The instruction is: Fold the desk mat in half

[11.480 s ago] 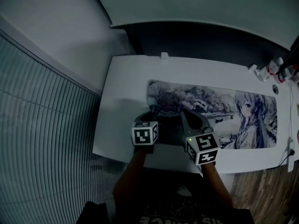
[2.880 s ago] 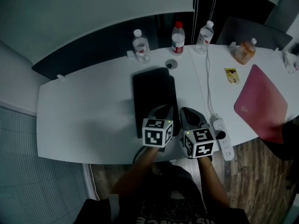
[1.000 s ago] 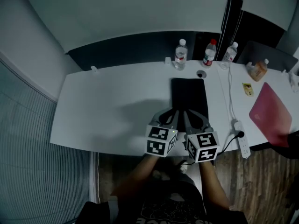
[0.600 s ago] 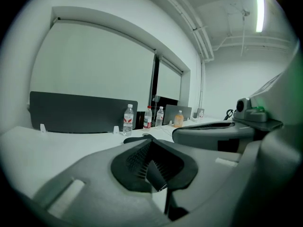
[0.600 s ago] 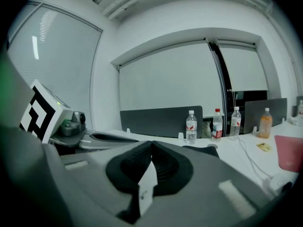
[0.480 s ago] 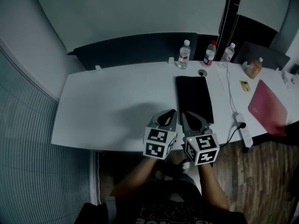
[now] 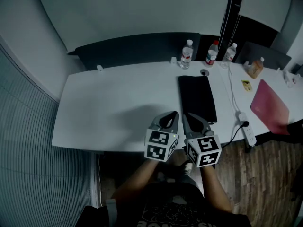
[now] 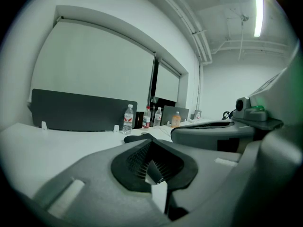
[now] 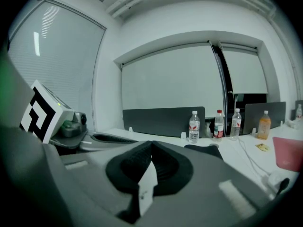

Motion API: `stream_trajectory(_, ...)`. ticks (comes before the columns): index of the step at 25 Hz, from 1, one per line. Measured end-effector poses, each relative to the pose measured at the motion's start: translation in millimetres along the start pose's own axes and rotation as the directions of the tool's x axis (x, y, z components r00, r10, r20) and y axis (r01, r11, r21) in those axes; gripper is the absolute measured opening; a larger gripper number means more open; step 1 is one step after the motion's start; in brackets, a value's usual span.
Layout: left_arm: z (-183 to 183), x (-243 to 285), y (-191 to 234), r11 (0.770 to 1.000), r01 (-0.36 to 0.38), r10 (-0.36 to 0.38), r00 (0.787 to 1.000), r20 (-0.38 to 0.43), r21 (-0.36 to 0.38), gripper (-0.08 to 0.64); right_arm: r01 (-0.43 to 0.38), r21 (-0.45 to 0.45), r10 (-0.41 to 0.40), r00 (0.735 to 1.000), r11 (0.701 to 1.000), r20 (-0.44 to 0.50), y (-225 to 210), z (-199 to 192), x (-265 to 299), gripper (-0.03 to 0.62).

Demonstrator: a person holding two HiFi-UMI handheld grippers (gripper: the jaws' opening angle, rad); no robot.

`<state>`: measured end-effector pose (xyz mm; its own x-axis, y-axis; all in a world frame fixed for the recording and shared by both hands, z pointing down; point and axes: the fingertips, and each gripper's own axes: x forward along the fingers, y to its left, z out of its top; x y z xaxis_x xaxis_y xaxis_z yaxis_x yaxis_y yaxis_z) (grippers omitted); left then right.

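Observation:
The desk mat (image 7: 197, 98) lies folded on the white desk (image 7: 118, 103), a narrow black strip right of centre, with nothing touching it. In the left gripper view the mat (image 8: 137, 137) shows as a dark patch beyond the jaws, and in the right gripper view the mat (image 9: 203, 149) sits ahead to the right. My left gripper (image 7: 174, 113) and right gripper (image 7: 185, 115) hang side by side over the desk's near edge, short of the mat. Both sets of jaws are shut with nothing between them, as seen at the left gripper (image 8: 150, 143) and the right gripper (image 9: 151, 143).
Three water bottles (image 7: 187, 54) stand at the back by a dark divider panel (image 7: 137, 48). An orange bottle (image 7: 256, 68), a pink flat case (image 7: 271, 108) and a white power strip (image 7: 246, 129) with its cable lie at the right. Wooden floor shows below the desk edge.
Both grippers have drawn back from the folded mat towards the desk's near edge. The mat has stayed where it lies.

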<state>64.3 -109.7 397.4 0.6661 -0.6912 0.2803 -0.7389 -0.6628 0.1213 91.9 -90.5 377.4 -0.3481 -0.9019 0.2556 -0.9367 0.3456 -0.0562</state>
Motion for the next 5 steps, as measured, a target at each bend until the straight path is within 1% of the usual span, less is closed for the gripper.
stream_trajectory(5, -2.7, -2.9, 2.4, 1.000, 0.001, -0.001, 1.000, -0.001, -0.007, 0.006, -0.002, -0.001, 0.002, 1.000, 1.000, 0.001, 4.2, -0.5, -0.2, 0.002)
